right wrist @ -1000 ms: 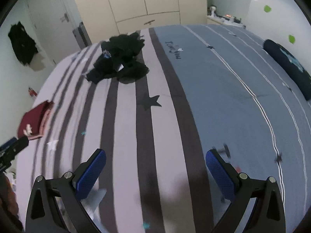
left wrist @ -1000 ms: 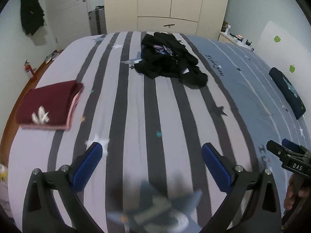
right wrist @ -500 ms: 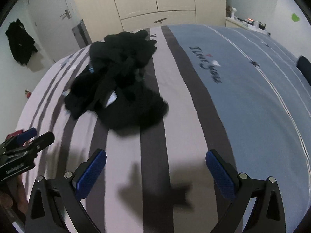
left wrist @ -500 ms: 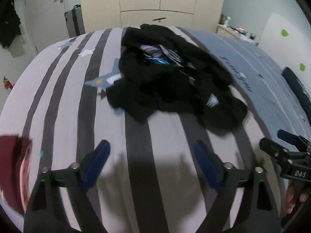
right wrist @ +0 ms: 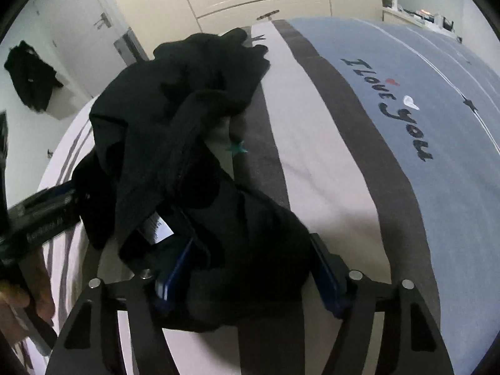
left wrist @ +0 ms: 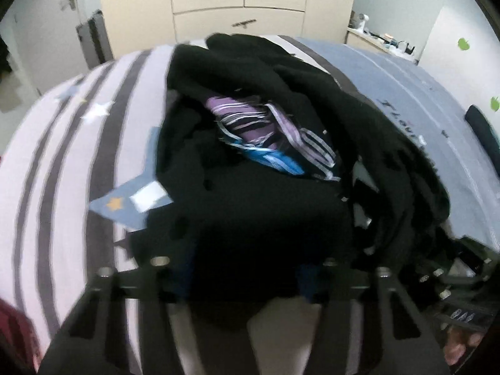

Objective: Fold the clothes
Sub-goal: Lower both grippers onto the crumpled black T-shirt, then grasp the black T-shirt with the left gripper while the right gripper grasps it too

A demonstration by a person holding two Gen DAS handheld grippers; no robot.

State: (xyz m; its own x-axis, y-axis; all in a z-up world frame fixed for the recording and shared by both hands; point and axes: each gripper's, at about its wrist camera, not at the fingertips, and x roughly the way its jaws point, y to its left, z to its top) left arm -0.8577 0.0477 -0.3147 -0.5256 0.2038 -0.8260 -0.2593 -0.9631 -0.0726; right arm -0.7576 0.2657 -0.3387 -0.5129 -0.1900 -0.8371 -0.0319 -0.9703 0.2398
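Far left first: spotted a maroon garment (left wrist: 12, 337) poking in at the near left corner of the bed (left wrist: 47, 187), looks flat rather than bunched, though too cropped to call.

Moving right: left gripper (left wrist: 243, 281) nosed into the near side of the black clothes heap (left wrist: 265, 212), cloth sitting between the blue pads. Too smeared to say whether biting or just straddling, so can't tell. Heap itself lying crumpled mid-bed toward the far edge, purple and blue print (left wrist: 247, 125) showing in the tangle. Definitely not folded.

Right gripper (right wrist: 250, 272) in the same heap from the other side, pads apart with a fat wad of black fabric filling the gap. Again can't tell if pinched. White label (right wrist: 156, 228) dangling just left of it.

Guessing the pick-out step: getting one garment separated from the tangle. Next probably needs both grips on the same piece, then a lift and a spread on bare sheet.

In the way: sleeves knotted together, so likely to drag a second item along. Plenty of free blue sheet (right wrist: 437, 187) to the right, with a dark bolster-ish thing (left wrist: 481, 131) at the right edge.
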